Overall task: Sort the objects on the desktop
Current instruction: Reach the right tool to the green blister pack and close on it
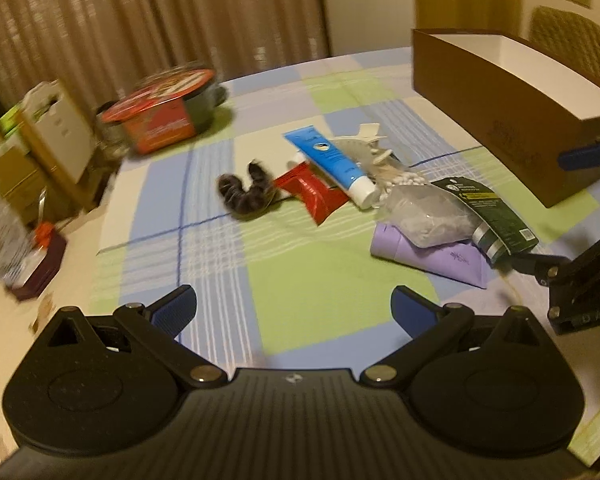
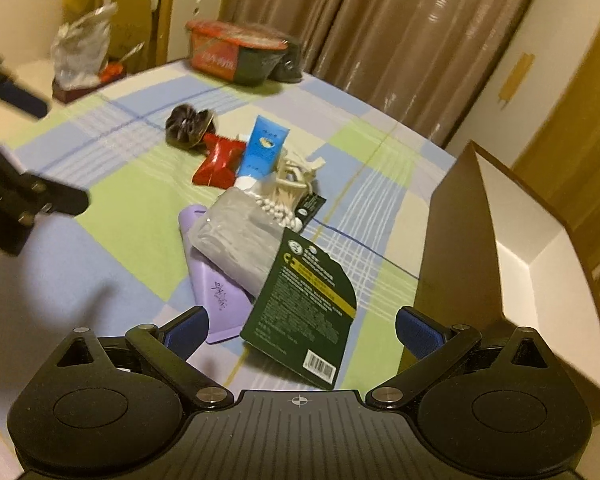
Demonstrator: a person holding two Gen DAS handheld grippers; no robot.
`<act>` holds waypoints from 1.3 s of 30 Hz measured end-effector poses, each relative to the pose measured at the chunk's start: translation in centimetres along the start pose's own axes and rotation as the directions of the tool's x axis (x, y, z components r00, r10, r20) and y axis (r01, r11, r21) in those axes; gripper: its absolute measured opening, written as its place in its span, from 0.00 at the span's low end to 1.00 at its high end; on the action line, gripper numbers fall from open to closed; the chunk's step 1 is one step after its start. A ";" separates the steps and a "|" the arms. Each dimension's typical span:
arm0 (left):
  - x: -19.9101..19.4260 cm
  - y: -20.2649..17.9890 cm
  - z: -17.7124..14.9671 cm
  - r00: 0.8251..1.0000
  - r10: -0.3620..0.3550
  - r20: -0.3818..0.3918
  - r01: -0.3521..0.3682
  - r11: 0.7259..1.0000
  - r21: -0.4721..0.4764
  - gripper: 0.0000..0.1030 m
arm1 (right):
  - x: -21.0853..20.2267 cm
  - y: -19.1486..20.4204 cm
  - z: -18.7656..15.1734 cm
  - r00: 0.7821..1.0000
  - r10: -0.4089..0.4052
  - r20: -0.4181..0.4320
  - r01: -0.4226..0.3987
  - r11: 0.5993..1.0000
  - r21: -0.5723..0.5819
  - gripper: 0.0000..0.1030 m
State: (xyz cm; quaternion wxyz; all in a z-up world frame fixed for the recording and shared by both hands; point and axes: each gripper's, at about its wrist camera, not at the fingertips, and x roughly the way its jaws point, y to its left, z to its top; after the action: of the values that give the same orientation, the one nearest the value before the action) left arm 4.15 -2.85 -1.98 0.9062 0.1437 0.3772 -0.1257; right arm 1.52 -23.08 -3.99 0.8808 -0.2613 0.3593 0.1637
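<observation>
A heap of small items lies on the checked tablecloth (image 1: 300, 272): a dark scrunchie (image 1: 244, 192), a red packet (image 1: 312, 192), a blue-and-white tube (image 1: 332, 164), a clear bag of cotton swabs (image 1: 428, 216), a purple pouch (image 1: 432, 256) and a dark green sachet (image 2: 304, 312). My left gripper (image 1: 294, 310) hovers open over bare cloth, short of the heap. My right gripper (image 2: 300, 332) is open too, with the green sachet lying between its fingers, untouched. An open brown box (image 2: 500, 248) with a white inside stands on the right.
A red-lidded bowl (image 1: 168, 104) sits at the table's far side, in front of brown curtains. Boxes, bags and a small dark box (image 1: 40, 268) crowd the table's left edge. A padded chair back (image 1: 572, 40) stands behind the brown box.
</observation>
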 end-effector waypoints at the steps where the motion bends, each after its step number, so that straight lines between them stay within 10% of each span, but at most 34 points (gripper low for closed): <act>1: 0.5 0.2 0.1 1.000 -0.019 0.004 0.019 1.000 0.014 0.99 | 0.3 0.2 0.2 1.000 -0.008 -0.009 0.008 1.000 -0.012 0.99; 12: 3.2 1.4 0.5 0.989 -0.149 0.006 0.148 0.984 0.104 0.99 | 3.0 2.6 1.2 0.992 -0.096 -0.079 0.082 0.983 -0.162 0.99; 15: 3.6 1.5 0.6 0.986 -0.168 0.001 0.167 0.979 0.113 0.99 | 3.9 3.0 0.9 0.991 -0.088 -0.101 0.065 0.976 -0.210 0.73; 21: 4.5 1.0 0.6 0.985 -0.169 -0.026 0.171 0.982 0.083 0.99 | 4.7 2.3 0.2 0.990 -0.068 -0.121 0.044 0.982 -0.185 0.71; 27: 4.4 -0.2 0.8 0.984 -0.178 -0.027 0.180 0.979 0.091 0.99 | 4.0 0.9 -0.7 0.992 -0.018 -0.127 0.008 0.997 -0.078 0.18; 32: 4.2 -1.3 1.3 0.983 -0.185 -0.016 0.186 0.976 0.115 0.99 | 2.4 -1.7 -1.0 0.993 0.076 -0.091 -0.064 0.990 0.122 0.14; 35: 4.4 -1.9 1.5 0.981 -0.195 -0.018 0.196 0.973 0.126 0.99 | 1.3 -4.1 -1.2 0.985 0.163 -0.061 -0.137 0.942 0.307 0.14; 39: 4.5 -2.9 1.8 0.976 -0.217 -0.019 0.218 0.965 0.146 0.99 | 0.2 -8.5 -3.7 0.945 0.326 0.011 -0.258 0.726 0.637 0.10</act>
State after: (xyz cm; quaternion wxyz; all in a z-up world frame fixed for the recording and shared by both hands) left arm 7.41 -6.76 -4.50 0.8734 0.1679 0.3818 -0.2516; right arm 3.71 -32.11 -3.40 0.8605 0.1006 0.4741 0.1569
